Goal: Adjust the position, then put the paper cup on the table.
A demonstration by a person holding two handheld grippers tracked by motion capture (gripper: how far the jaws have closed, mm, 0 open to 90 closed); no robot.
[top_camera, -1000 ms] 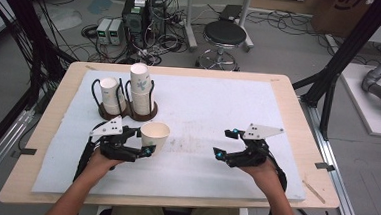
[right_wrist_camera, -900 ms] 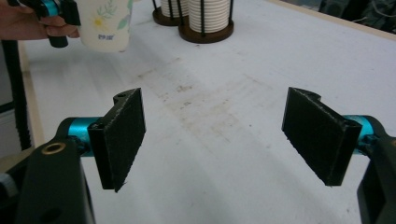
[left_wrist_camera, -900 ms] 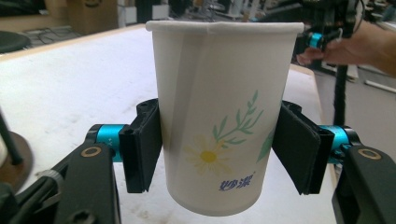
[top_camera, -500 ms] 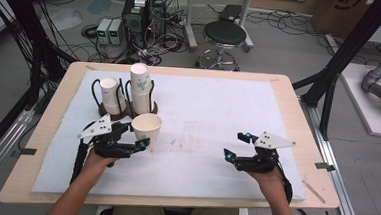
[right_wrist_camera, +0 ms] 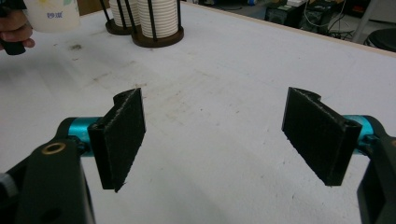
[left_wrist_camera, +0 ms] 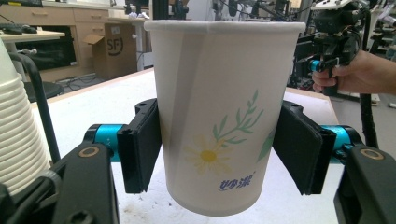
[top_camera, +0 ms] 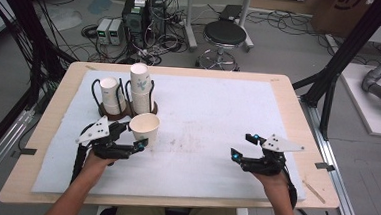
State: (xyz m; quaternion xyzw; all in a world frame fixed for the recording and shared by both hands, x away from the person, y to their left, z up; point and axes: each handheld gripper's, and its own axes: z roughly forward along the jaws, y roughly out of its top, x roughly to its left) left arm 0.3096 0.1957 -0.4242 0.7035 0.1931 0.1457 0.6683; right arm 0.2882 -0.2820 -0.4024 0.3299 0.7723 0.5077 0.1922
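A white paper cup (top_camera: 143, 127) printed with a daisy and green leaves sits upright between the jaws of my left gripper (top_camera: 136, 134). In the left gripper view both black pads (left_wrist_camera: 142, 149) lie against the cup's (left_wrist_camera: 219, 93) sides, and its wall shows a slight crease. These jaws have just been opening a little, with the cup still gripped between them. The cup's base hangs just above the white mat (top_camera: 213, 114). My right gripper (top_camera: 241, 145) hovers over the mat at the right, open, with nothing between its pads (right_wrist_camera: 121, 135).
A dark wire holder (top_camera: 123, 114) just behind the held cup carries two stacks of paper cups (top_camera: 139, 87). The wooden table's edge (top_camera: 307, 124) frames the mat. A stool (top_camera: 224, 34) and electronics stand on the floor beyond.
My right gripper has shifted right and toward the table's near edge, still open. The left gripper with the cup has barely moved.
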